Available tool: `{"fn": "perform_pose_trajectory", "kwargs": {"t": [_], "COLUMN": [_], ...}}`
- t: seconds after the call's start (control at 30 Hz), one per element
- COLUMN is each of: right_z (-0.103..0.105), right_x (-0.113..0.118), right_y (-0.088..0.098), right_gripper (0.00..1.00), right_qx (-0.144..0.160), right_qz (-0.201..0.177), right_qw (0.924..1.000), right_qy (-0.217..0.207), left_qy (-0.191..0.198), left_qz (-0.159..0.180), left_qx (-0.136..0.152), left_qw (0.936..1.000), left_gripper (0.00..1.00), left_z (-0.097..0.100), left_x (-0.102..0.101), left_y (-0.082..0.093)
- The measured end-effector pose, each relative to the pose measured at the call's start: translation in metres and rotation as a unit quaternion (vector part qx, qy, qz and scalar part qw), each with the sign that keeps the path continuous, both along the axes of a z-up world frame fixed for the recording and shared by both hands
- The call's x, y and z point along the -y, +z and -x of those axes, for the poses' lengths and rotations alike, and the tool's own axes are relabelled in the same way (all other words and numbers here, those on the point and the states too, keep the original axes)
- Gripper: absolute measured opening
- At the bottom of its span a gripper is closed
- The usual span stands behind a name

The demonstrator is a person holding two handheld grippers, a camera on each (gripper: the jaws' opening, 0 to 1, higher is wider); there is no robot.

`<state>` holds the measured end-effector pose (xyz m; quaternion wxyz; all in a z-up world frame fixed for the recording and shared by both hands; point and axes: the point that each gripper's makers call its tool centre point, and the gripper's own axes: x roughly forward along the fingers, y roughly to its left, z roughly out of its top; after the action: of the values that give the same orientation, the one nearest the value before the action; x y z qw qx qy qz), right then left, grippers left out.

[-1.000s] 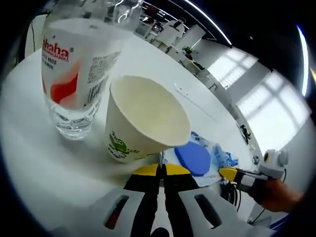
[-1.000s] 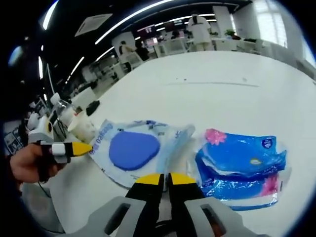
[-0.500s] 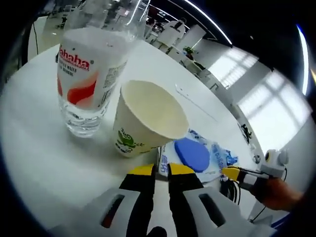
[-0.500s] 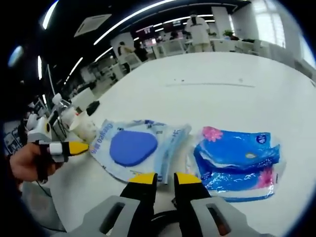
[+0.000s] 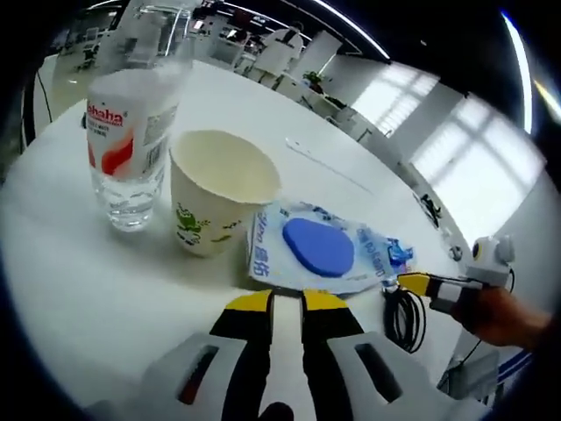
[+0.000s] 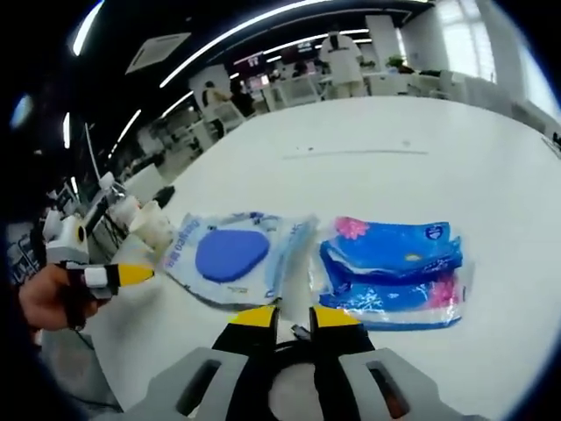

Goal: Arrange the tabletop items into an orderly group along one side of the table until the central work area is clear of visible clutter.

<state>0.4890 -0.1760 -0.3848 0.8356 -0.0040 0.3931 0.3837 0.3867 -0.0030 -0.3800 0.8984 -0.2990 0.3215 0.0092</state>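
Both claws are hanging low over the white tabletop (image 5: 79, 289), holding nothing. The left claw (image 5: 287, 303) is showing only a narrow gap between its yellow tips, and the right claw (image 6: 290, 316) is parted slightly wider, with a dark cable (image 6: 294, 346) lying under it.

Taking the paper cup (image 5: 215, 202) as the landmark, the water bottle (image 5: 127, 145) is standing just beside it on the far side from the right claw. The wipes packet (image 5: 320, 250) with the blue flap is lying touching or nearly touching the cup's other side. Beyond that packet, farther from the cup, the blue tissue pack (image 6: 390, 272) is sitting just beside it.

I'd judge the cup light and easily crushed, best pinched gently at the rim. The two packets look soft and slippery, so an edge seam seems the safest hold. The bottle looks heavier; its waist would suit.
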Motion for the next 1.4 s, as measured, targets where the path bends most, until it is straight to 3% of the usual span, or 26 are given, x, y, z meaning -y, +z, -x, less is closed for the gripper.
{"fn": "perform_pose_trajectory", "kwargs": {"t": [0.4,0.63,1.03,1.4], "right_z": [0.015,0.018,0.021,0.032], "right_x": [0.061,0.089,0.098,0.089], "right_y": [0.004,0.001,-0.002,-0.005], "right_gripper": [0.12,0.13,0.13,0.14], "right_qx": [0.004,-0.002,-0.009,-0.021], "right_qz": [0.003,0.007,0.003,-0.005], "right_qw": [0.9989,0.9976,0.9968,0.9976], "right_qy": [-0.047,-0.068,-0.079,-0.067], "left_qy": [-0.082,-0.109,-0.122,-0.138], "left_qz": [0.013,0.021,0.029,0.062], "left_qx": [0.002,0.001,0.0,-0.01], "left_qw": [0.9965,0.9938,0.9921,0.9885], "left_gripper": [0.14,0.14,0.14,0.15], "left_z": [0.003,-0.004,-0.011,-0.008], "left_x": [0.08,0.107,0.124,0.159], "left_y": [-0.004,-0.008,-0.007,-0.017]}}
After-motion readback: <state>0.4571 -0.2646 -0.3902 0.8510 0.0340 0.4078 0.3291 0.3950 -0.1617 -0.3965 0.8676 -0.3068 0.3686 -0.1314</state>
